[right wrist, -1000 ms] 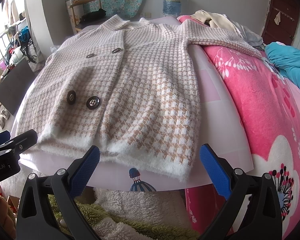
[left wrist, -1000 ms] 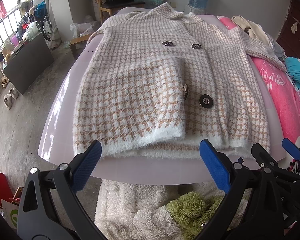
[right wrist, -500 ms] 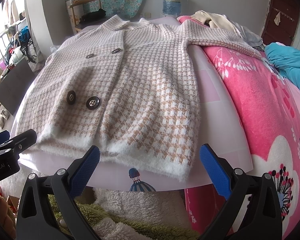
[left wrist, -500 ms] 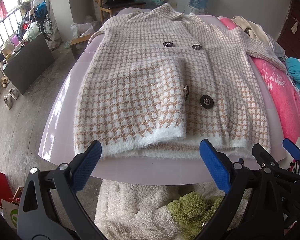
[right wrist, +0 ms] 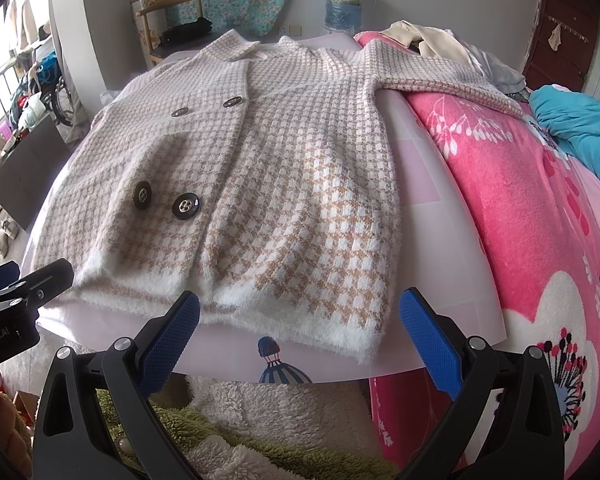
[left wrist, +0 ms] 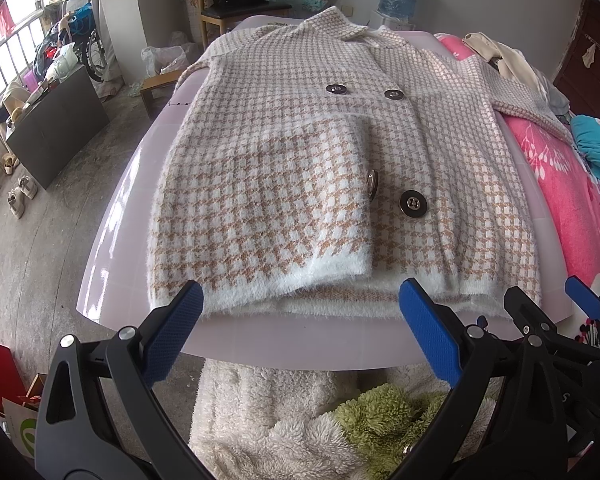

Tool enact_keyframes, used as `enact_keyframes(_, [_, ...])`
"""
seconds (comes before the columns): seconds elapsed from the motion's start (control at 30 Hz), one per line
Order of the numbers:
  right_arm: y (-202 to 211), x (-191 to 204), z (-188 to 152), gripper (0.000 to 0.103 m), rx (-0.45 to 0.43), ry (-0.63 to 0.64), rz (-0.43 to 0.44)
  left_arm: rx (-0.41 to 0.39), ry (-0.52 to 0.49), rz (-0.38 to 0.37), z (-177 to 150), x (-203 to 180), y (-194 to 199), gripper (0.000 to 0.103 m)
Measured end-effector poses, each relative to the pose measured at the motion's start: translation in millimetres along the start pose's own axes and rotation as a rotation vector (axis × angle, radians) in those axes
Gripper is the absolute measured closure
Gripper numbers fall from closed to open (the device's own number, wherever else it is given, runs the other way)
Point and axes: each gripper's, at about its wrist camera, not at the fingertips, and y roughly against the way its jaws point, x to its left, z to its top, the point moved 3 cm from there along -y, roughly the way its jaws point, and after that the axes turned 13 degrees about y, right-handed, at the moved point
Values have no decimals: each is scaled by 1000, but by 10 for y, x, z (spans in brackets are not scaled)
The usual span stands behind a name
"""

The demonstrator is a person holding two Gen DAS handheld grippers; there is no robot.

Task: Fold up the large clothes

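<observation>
Fuzzy tan-and-white houndstooth knit coat [left wrist: 340, 168] lies flat, buttoned face up, on the pale pink glossy counter [left wrist: 112, 240], dead ahead of both grippers. Its long axis runs away from them: white hem nearest, collar farthest.

Left gripper [left wrist: 300, 332]: released, blue pads spread wide, nothing between them, hovering just short of the hem. The coat's left sleeve is already folded across the front; its white cuff sits just ahead of the left pad.

Right gripper [right wrist: 300, 332]: also released and empty, at the hem's right corner. The other sleeve [right wrist: 452, 80] is unfolded, stretched out far ahead and to the right, draped onto the pink floral fleece blanket [right wrist: 520, 208].

Key relation: that sleeve lies off the right gripper's side, well apart from the left, so my call is the right one takes it and folds it across toward the left.

Versus the earlier frames: practically no change. Both grippers hold the same pose and the coat hasn't shifted.
</observation>
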Motion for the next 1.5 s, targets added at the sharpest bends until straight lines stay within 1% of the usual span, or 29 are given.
enact_keyframes(0.43, [13, -38, 6, 5, 1, 0, -2, 2, 6, 0, 55, 40, 39, 8])
enact_keyframes(0.7, [-104, -31, 87, 5, 21, -3, -10, 16, 14, 1, 113, 70, -45, 8])
enact_keyframes(0.8, [-149, -74, 114, 5, 22, -8, -21, -6, 22, 9, 155, 133, -78, 8])
enact_keyframes(0.87, [-180, -131, 143, 5, 24, -14, -46, -25, 32, 8, 193, 198, -95, 8])
enact_keyframes(0.97, [-237, -228, 173, 5, 31, -28, -66, -63, 45, 6, 265, 350, -126, 8])
enact_keyframes(1.07, [-299, -344, 182, 5, 38, -49, -72, -89, 46, -21, 336, 521, -185, 8])
enact_keyframes(1.1, [-324, -382, 185, 5, 41, -56, -67, -97, 45, -60, 365, 587, -197, 8])
enact_keyframes(1.17, [-365, -451, 193, 5, 45, -69, -53, -103, 60, -111, 411, 713, -221, 8])
enact_keyframes(1.2, [-391, -483, 193, 5, 50, -76, -41, -107, 71, -125, 434, 782, -236, 8])
enact_keyframes(1.27, [-460, -549, 190, 5, 66, -87, -12, -96, 89, -103, 472, 893, -293, 8])
enact_keyframes(1.37, [-551, -618, 168, 5, 91, -99, 40, -44, 105, -82, 498, 1035, -411, 8])
enact_keyframes(1.43, [-598, -671, 119, 5, 105, -121, 93, -35, 130, -63, 484, 1141, -466, 8])
enact_keyframes(1.5, [-634, -727, 62, 6, 117, -153, 141, -31, 141, -70, 468, 1212, -494, 8])
